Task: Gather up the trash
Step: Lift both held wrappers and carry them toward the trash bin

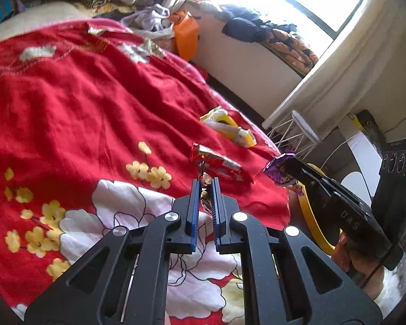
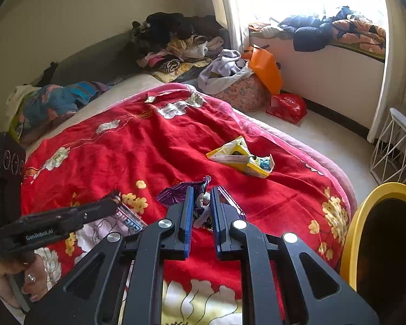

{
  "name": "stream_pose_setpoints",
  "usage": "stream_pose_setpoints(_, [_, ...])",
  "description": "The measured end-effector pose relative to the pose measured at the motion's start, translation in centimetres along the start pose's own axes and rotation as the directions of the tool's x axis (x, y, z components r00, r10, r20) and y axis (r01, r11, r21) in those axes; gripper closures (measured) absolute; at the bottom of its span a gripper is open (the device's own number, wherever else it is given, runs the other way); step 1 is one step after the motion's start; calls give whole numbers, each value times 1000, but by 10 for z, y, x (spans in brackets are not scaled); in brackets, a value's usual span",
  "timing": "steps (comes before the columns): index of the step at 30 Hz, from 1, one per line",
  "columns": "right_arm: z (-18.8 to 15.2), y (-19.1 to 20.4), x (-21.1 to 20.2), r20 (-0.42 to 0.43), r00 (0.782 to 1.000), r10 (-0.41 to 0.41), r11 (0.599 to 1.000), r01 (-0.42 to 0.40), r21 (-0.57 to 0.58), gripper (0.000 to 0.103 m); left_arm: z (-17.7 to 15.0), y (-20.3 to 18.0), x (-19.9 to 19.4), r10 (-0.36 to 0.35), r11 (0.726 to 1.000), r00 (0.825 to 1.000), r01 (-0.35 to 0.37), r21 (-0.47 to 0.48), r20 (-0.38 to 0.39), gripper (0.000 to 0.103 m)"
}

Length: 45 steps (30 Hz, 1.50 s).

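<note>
- On the red floral blanket [image 2: 154, 140], one crumpled yellow snack bag [image 2: 241, 157] lies loose, near the bed's window-side edge and well apart from both grippers.
- Your left gripper [image 1: 208, 182] is clamped on a red snack wrapper [image 1: 216, 162]; the blue pads pinch one end and the rest projects forward past the fingertips.
- Your right gripper [image 2: 201, 193] is clamped on a purple foil wrapper [image 2: 176, 193], with crinkled foil spilling out on both sides of the pads.
- Treat all three wrappers as very light, thin and limp. Judged by the sheen, the film is slippery and offers no stiffness; it folds rather than resists.
- Take hold at a bunched or folded edge, where several layers stack between the pads. A single flat layer is likely to slide out.
- For the yellow snack bag, the raised folded corner on its right end is the most accessible pinch point.
- Beside the bed at the right stands a yellow-rimmed bin [image 2: 365, 216]. Its interior reads dark; its contents cannot be determined.
- An orange bag [image 2: 265, 67] and a red plastic bag [image 2: 287, 107] sit on the floor beyond the bed; their contents are hidden.
</note>
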State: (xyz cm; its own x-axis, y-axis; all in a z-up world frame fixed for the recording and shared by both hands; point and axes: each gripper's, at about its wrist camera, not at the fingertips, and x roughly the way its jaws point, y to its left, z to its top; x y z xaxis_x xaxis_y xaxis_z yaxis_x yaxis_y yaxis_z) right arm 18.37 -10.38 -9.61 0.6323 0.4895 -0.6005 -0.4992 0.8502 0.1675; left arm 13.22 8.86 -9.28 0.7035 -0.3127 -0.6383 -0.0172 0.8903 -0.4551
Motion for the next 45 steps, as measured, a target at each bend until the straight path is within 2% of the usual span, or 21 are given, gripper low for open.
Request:
stream_pose_setpoints(21, [-2, -9, -48, 57, 998, -30, 999, 28, 33, 91, 10, -28, -38, -4, 997, 994, -4, 71, 107, 99])
stream_pose_setpoints(36, [-3, -75, -94, 114, 988, -104, 980, 82, 179, 91, 12, -92, -33, -50, 985, 993, 31, 170, 110, 99])
stream_pose_setpoints(45, [-13, -120, -115, 130, 976, -176, 950, 134, 281, 91, 4, -138, -16, -101, 962, 991, 76, 263, 85, 99])
